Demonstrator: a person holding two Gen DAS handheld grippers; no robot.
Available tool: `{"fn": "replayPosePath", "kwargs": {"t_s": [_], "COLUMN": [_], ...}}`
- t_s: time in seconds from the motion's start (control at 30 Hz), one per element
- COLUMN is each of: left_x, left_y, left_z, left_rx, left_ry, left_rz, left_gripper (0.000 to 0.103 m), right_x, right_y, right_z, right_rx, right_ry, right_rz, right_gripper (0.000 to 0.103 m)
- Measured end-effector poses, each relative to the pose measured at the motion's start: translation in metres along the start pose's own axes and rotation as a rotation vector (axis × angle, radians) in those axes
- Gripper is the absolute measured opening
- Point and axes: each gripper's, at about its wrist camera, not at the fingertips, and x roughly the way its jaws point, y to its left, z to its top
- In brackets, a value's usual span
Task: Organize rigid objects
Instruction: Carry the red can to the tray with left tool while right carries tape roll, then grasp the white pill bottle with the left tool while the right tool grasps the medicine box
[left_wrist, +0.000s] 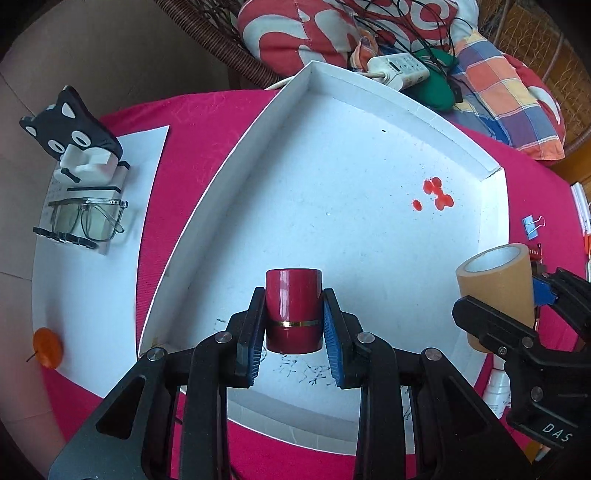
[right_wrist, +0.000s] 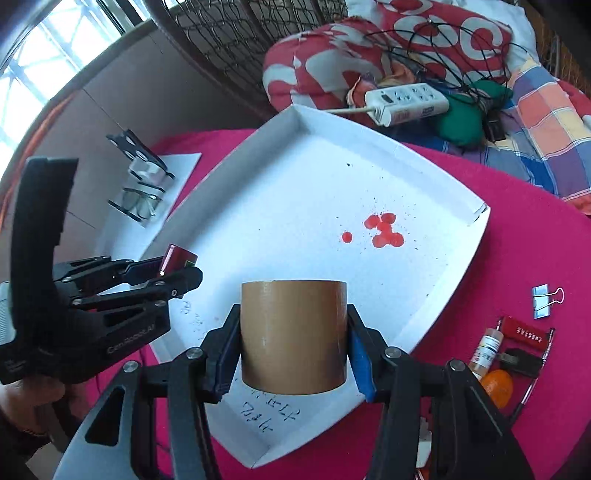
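Observation:
My left gripper (left_wrist: 293, 325) is shut on a dark red cylinder with a gold band (left_wrist: 293, 310), held over the near part of a white shallow box (left_wrist: 295, 88). My right gripper (right_wrist: 293, 343) is shut on a brown tape roll (right_wrist: 293, 336), held over the near edge of the same box (right_wrist: 295, 110). In the left wrist view the roll (left_wrist: 495, 291) and right gripper (left_wrist: 517, 332) are at the right. In the right wrist view the red cylinder (right_wrist: 177, 258) and left gripper (right_wrist: 166, 273) are at the left.
The box bottom has red stains (left_wrist: 436, 192) and handwriting. On the pink tablecloth (right_wrist: 517, 221) to the right lie a binder clip (right_wrist: 546, 299), a small bottle (right_wrist: 487, 347), a red item (right_wrist: 524, 332) and an orange (right_wrist: 498, 384). A cat-shaped stand with glasses (left_wrist: 85, 218) sits left. Cushions and a power strip (left_wrist: 399, 68) lie behind.

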Motion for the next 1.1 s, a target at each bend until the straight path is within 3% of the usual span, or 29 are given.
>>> {"fn": "replayPosePath", "kwargs": {"t_s": [0.1,0.13,0.17,0.2,0.23,0.27,0.33,0.5,0.67,0.77,0.97,1.1], "left_x": [0.001,0.001,0.000,0.000,-0.002,-0.005,-0.007,-0.020,-0.046,-0.061,-0.057,-0.036], "left_y": [0.003,0.004,0.004,0.005,0.006,0.006,0.006,0.000,-0.022,-0.048,-0.118,-0.163], "left_z": [0.002,0.002,0.002,0.002,0.001,0.000,-0.002,-0.011,-0.027,-0.044,-0.083,-0.111], "left_rx": [-0.003,-0.006,-0.013,-0.020,-0.028,-0.033,-0.038,-0.058,-0.041,0.033,0.193,0.293], "left_ry": [-0.007,-0.011,-0.015,-0.021,-0.037,-0.059,-0.070,-0.098,-0.156,-0.204,-0.112,-0.004], "left_rz": [0.016,0.014,0.001,-0.014,-0.023,-0.019,-0.012,0.022,-0.031,-0.062,-0.190,-0.205], "left_gripper": [0.029,0.036,0.045,0.075,0.090,0.092,0.103,0.103,0.103,0.103,0.103,0.103], "right_x": [-0.002,-0.005,-0.009,-0.011,-0.013,-0.015,-0.022,-0.043,-0.079,-0.102,-0.125,-0.128], "right_y": [0.005,0.006,0.007,0.009,0.011,0.012,0.010,0.002,-0.023,-0.049,-0.108,-0.135], "right_z": [0.002,0.002,0.002,0.003,0.003,0.003,0.001,-0.010,-0.022,-0.030,-0.067,-0.098], "right_rx": [0.005,0.004,-0.003,-0.011,-0.025,-0.036,-0.053,-0.051,-0.030,-0.016,0.050,0.082], "right_ry": [-0.022,-0.037,-0.054,-0.061,-0.066,-0.077,-0.118,-0.159,-0.221,-0.264,-0.274,-0.229], "right_rz": [-0.024,-0.031,-0.044,-0.053,-0.068,-0.100,-0.134,-0.111,-0.080,-0.088,-0.119,-0.127], "right_gripper": [0.052,0.053,0.055,0.060,0.083,0.101,0.103,0.103,0.103,0.103,0.103,0.103]}}
